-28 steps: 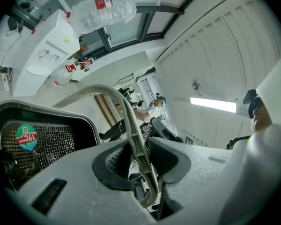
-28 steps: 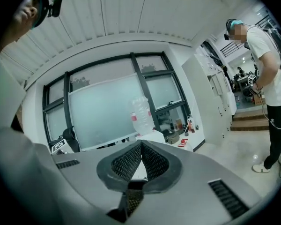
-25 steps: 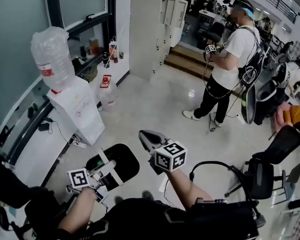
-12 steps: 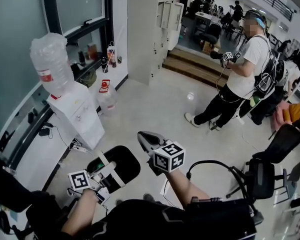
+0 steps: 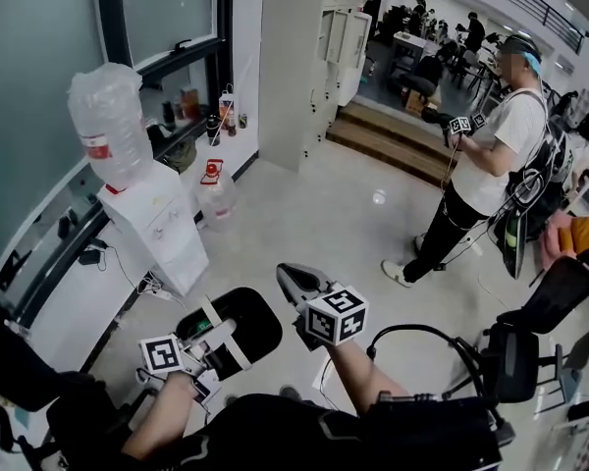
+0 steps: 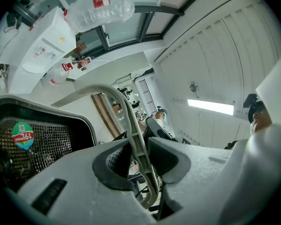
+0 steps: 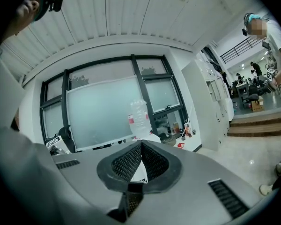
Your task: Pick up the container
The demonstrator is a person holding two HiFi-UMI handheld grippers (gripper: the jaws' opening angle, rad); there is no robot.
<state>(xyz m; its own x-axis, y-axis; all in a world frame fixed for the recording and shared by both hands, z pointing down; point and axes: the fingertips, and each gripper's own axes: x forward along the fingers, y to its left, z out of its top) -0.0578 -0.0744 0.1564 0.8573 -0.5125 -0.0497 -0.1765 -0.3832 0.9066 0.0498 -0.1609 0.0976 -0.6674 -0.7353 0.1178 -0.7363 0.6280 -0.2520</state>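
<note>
The white water dispenser (image 5: 159, 226) stands at ten o'clock in the head view. The black mesh container (image 5: 255, 314) is at seven o'clock, its pale handle (image 6: 131, 121) clamped in the left tongs (image 6: 136, 146). The right tongs (image 7: 141, 149), at six o'clock, are pressed together, empty.

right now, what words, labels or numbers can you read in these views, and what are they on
"76": round green-and-red sticker on the black container; its smaller print is unreadable.
Red label on the water bottle: too blurred to read.
Each gripper's marker cube: pattern only, no words.
</note>
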